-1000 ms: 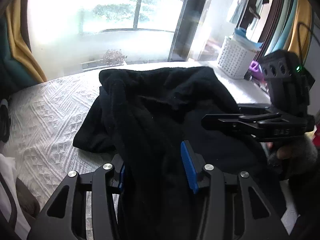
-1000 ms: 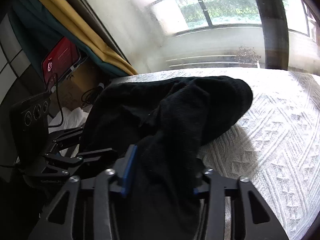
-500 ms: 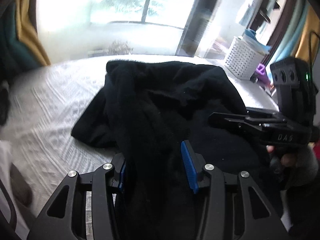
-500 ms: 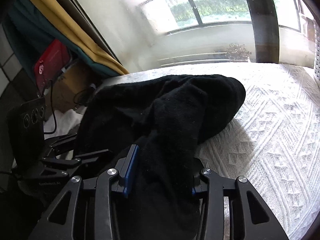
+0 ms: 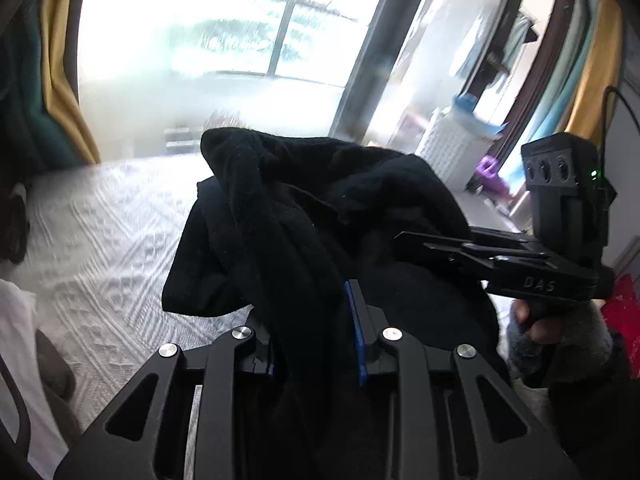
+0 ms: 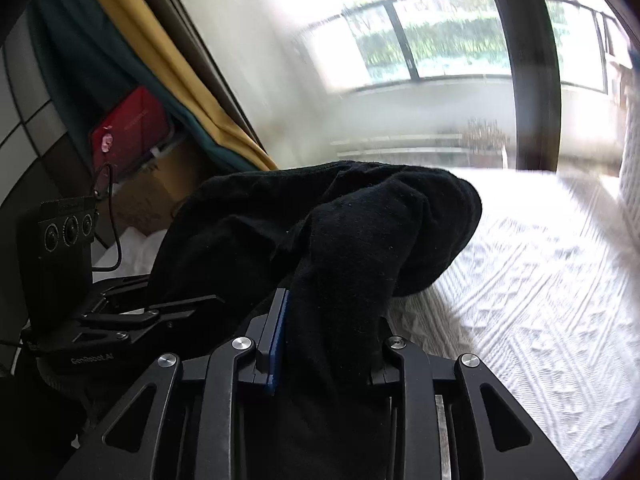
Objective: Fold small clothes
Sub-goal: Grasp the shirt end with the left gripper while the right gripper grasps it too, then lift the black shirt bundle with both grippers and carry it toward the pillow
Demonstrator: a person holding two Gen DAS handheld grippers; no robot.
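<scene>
Over the bed: a black garment (image 5: 320, 216) is held up off the white textured bedspread (image 5: 104, 240) by both grippers, its far end drooping toward the cover.
Left gripper (image 5: 314, 336): the jaws have just been closing and are now clenched on a thick bunch of the black cloth, which fills the gap between the blue pads.
Right gripper (image 6: 326, 340): the jaws have likewise just been closing and are pinched on a gathered fold of the same garment.
What has changed: compared with a second ago, the cloth is squeezed tighter in both grips, and the garment is raised, less of it lying on the cover.
Meaning for the task: the hold is judged secure enough for the piece to be lifted and spread; folding itself is not yet begun.
Look of the garment: soft, dull black knit, crumpled and bunched, rolled into thick ridges rather than lying flat; no clear edge or corner can be made out.
Other items: a white basket (image 5: 452, 152) is seen beyond the bed's far side.
</scene>
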